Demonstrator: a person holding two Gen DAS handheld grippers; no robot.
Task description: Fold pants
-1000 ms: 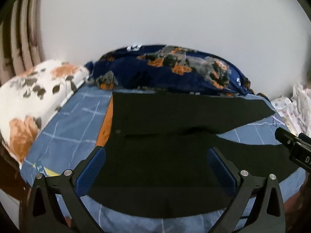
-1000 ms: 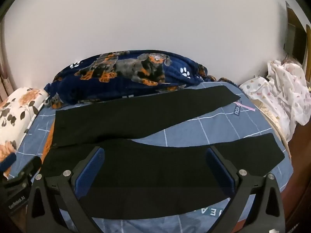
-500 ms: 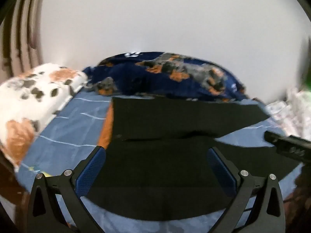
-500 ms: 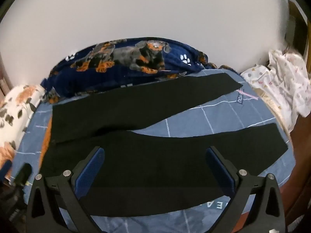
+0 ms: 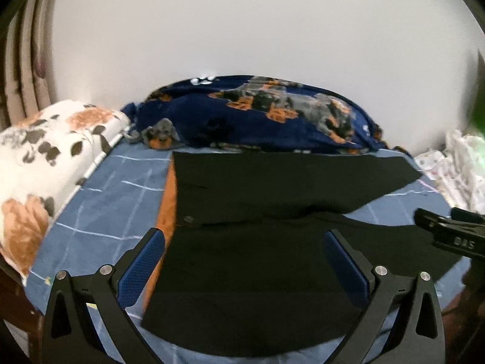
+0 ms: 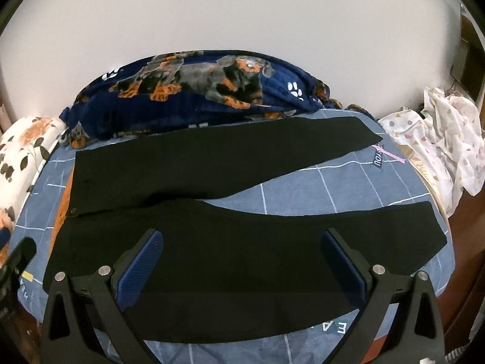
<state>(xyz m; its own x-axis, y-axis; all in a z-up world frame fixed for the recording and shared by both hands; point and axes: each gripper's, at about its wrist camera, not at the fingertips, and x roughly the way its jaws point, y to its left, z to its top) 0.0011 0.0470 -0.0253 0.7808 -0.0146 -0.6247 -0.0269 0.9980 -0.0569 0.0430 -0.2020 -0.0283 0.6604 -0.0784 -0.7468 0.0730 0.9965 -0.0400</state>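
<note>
Black pants (image 6: 218, 236) lie flat on the blue checked bed sheet (image 6: 303, 188), waist at the left, both legs spread apart toward the right. In the left wrist view the pants (image 5: 257, 261) fill the middle, waist button near the orange patch. My left gripper (image 5: 242, 242) is open and empty, held above the waist end. My right gripper (image 6: 241, 242) is open and empty above the near leg. The right gripper's body shows at the right edge of the left wrist view (image 5: 448, 233).
A navy dog-print blanket (image 6: 200, 91) is bunched along the far side by the white wall. A floral pillow (image 5: 39, 163) lies at the left. White patterned cloth (image 6: 439, 133) is heaped at the right. The bed's wooden edge (image 6: 466, 242) runs down the right.
Both grippers have shifted slightly, the left view dropping a little lower and closer over the waist. The pants have not moved. Both jaws stay open.
</note>
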